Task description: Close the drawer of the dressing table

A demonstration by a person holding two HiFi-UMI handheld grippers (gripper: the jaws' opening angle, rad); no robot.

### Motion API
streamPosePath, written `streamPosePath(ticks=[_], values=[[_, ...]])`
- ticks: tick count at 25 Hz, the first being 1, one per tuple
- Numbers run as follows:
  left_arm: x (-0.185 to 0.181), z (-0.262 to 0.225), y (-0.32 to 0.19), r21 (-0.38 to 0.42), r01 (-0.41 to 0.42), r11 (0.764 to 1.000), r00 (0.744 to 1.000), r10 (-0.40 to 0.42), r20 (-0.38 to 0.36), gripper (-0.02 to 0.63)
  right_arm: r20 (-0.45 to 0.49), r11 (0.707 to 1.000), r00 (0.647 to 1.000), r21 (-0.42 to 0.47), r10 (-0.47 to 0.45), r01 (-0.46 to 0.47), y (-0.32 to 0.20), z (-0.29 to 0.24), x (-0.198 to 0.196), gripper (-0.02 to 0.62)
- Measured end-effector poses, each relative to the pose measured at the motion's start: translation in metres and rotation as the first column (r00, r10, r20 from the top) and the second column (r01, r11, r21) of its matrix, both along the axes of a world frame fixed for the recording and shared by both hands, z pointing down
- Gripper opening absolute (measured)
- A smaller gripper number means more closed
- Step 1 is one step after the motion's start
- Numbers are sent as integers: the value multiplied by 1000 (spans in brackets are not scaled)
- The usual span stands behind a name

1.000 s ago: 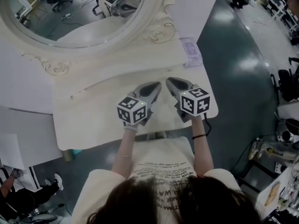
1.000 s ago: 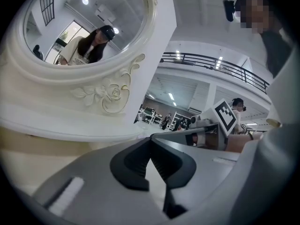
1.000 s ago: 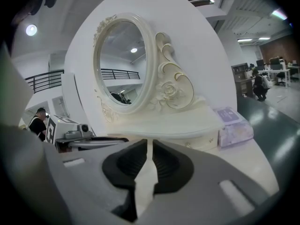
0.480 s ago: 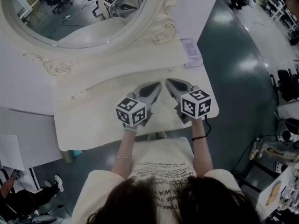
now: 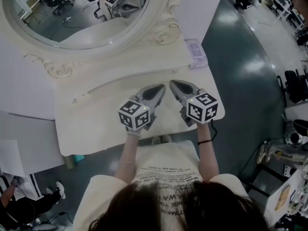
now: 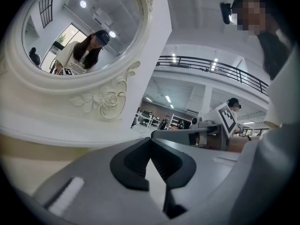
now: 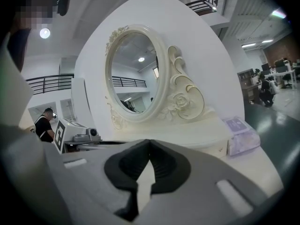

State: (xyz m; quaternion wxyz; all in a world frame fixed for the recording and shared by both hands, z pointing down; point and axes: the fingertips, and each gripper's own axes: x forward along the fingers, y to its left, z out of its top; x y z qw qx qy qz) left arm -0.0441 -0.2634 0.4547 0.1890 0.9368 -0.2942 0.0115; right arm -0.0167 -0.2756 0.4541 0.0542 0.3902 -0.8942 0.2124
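The cream dressing table (image 5: 96,124) fills the middle of the head view, with its oval mirror (image 5: 72,13) at the back. A low raised shelf (image 5: 120,76) runs under the mirror, and two small knobs (image 5: 174,71) show on its front. From above I cannot see the drawer fronts. My left gripper (image 5: 162,86) and right gripper (image 5: 171,83) hover side by side over the tabletop, tips close together and pointing at the shelf. Both are shut with nothing between the jaws, as the left gripper (image 6: 150,139) and right gripper (image 7: 150,142) show in their own views.
A purple tissue pack (image 5: 196,53) lies on the right end of the shelf, and the pack (image 7: 241,135) also shows in the right gripper view. The person stands against the table's front edge (image 5: 144,146). Dark floor lies to the right, with office chairs (image 5: 293,85) beyond.
The right gripper has risen slightly toward the camera. The left gripper stays where it was.
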Motion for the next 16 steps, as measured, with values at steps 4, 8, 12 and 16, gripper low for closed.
streamPosePath(ticks=[4,8,12,16], values=[[0,0,1,8,-5,1000,1000,5,5,2,5,1000,1000,16,-2,2,1,-2,-1,3],[0,0,3,6,-3,1000,1000,3,5,2,22,1000,1000,21,-7,7,3,-2,-1,3],[-1,0,5,4,-2,1000,1000,2,10,2,30,1000,1000,21,-10,10,5,-1,-2,3],[-1,4,5,-4,-3,1000,1000,3,15,2,34,1000,999,22,-13,12,5,0,-3,3]])
